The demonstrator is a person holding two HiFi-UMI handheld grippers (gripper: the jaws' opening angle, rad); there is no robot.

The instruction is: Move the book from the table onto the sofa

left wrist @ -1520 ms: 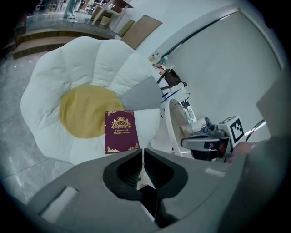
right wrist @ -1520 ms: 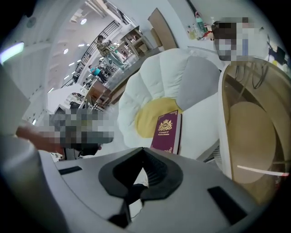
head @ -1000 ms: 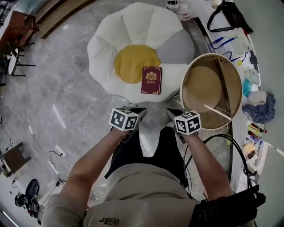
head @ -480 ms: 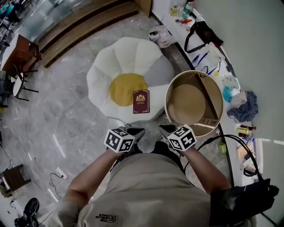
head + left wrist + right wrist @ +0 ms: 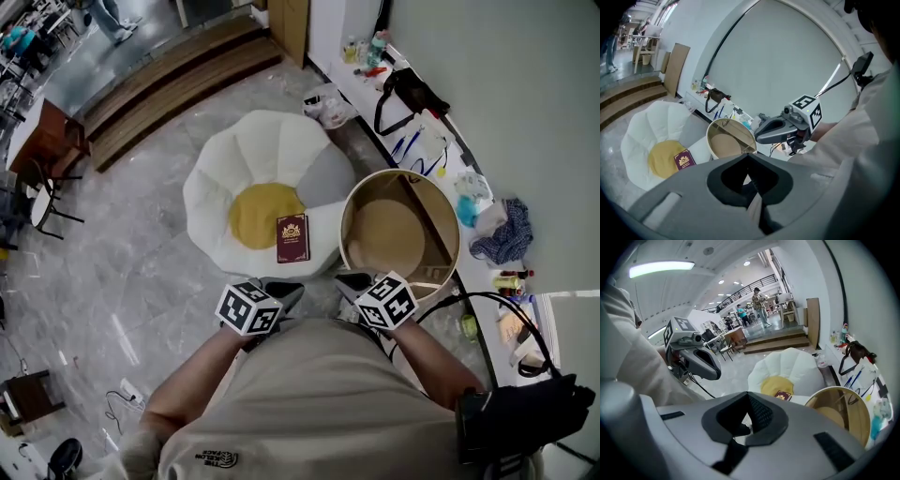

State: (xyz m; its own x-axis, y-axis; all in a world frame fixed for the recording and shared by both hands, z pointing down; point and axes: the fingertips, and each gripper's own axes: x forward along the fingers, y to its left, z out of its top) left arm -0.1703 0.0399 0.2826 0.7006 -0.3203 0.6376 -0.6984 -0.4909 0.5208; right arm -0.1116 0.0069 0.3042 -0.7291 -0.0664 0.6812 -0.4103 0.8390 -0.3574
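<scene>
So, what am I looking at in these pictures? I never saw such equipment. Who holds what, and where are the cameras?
There is no robot. A person holds a two-jaw tool, a gripper, in each hand: the left gripper and the right gripper. The marked cubes are parts of them. One picture comes from a camera on the person's head, looking down. The other two come from a camera on each gripper, looking along its jaws. Both pairs of jaws are closed and hold nothing. On the floor stand a flower-shaped sofa and a round table. The red book lies on the sofa, near its yellow middle.
</scene>
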